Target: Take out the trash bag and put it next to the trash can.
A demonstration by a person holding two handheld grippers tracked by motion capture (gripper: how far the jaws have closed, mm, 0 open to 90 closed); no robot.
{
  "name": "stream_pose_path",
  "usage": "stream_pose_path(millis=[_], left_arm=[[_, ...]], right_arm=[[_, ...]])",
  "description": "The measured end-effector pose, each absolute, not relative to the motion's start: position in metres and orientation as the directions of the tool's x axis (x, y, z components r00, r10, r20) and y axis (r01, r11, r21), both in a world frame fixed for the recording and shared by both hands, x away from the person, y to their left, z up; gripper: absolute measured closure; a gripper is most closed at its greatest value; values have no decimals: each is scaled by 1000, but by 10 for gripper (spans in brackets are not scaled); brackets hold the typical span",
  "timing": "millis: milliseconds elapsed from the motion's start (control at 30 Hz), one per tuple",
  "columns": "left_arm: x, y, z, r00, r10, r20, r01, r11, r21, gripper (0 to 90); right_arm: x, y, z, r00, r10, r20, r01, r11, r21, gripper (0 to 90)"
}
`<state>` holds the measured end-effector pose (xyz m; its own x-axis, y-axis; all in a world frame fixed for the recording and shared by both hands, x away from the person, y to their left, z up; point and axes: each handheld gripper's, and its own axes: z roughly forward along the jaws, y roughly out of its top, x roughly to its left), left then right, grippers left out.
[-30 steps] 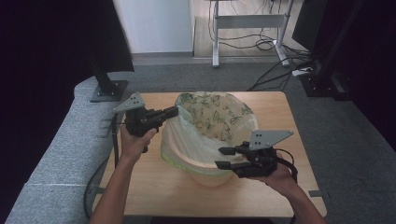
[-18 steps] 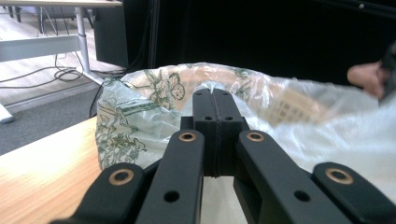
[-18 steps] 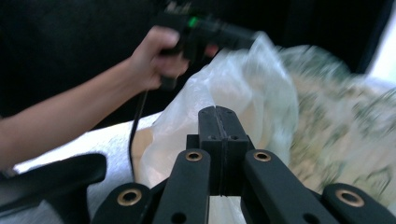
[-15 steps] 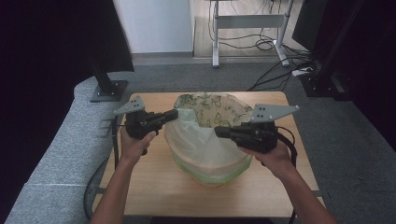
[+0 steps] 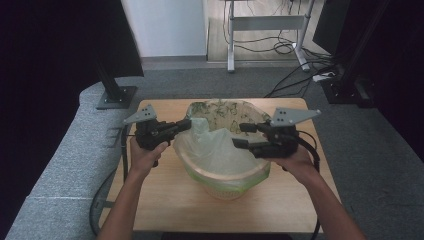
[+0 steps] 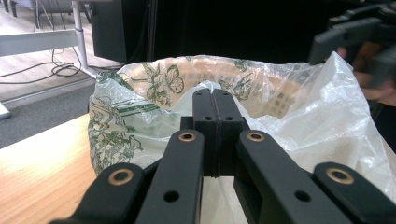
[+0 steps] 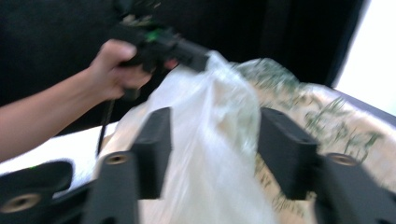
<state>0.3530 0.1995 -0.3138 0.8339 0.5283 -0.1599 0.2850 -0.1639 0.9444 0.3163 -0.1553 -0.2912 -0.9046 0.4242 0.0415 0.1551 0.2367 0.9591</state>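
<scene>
A beige basket (image 5: 226, 188) stands mid-table, lined with a translucent plastic bag (image 5: 216, 150) printed with green butterflies and leaves. My left gripper (image 5: 186, 124) is at the basket's left rim, shut on a pulled-up corner of the bag (image 6: 299, 112); in the left gripper view its jaws (image 6: 213, 103) meet in front of the bag. My right gripper (image 5: 242, 135) hovers over the basket's right side. Its jaws have just been opening and stand apart. In the blurred right gripper view the bag (image 7: 219, 154) lies between the right gripper's (image 7: 215, 130) jaws, and the pads do not press on it.
The wooden table (image 5: 165, 205) has bare room in front of the basket and along its left. Grey carpet surrounds it. A black stand base (image 5: 116, 97) sits on the floor back left, a metal desk frame (image 5: 265, 22) and cables behind, dark equipment at the right.
The right gripper rose from the basket's front right rim to over its right side. It closed at the bag's edge, then opened. The left gripper stayed shut on the bag.
</scene>
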Motion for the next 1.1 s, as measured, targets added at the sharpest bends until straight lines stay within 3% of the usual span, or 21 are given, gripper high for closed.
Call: stream_pose_path(millis=[133,200,333,367,567,833,1000,1033,1100], left_arm=[[354,200,-315,830,533,-162,289,-163,944,900],[354,201,-315,828,535,-167,292,-157,943,900],[354,202,-315,827,538,-167,293,-158,943,900],[354,202,-315,827,537,-167,293,-158,943,900],[354,206,-316,825,539,-170,297,-156,942,900],[355,205,-318,828,532,-177,301,-155,941,900],[356,202,-319,832,526,-176,303,-165,939,900],[357,202,-320,831,527,-175,303,-166,938,900],[357,203,-320,830,528,-179,305,-163,938,900]], right_arm=[[306,-171,-302,-911,413,8,144,299,943,364],[306,-171,-305,-905,426,-6,150,333,931,405],[307,-162,-311,-910,408,-71,127,438,890,838],[308,-159,-309,-914,399,-71,122,438,891,886],[327,-144,-278,-885,465,-39,116,300,947,894],[361,-122,-279,-848,527,-56,165,364,917,893],[368,-120,-291,-860,509,-31,199,391,899,889],[367,-120,-291,-865,501,-25,204,396,895,868],[360,-125,-289,-873,486,-30,176,374,911,721]])
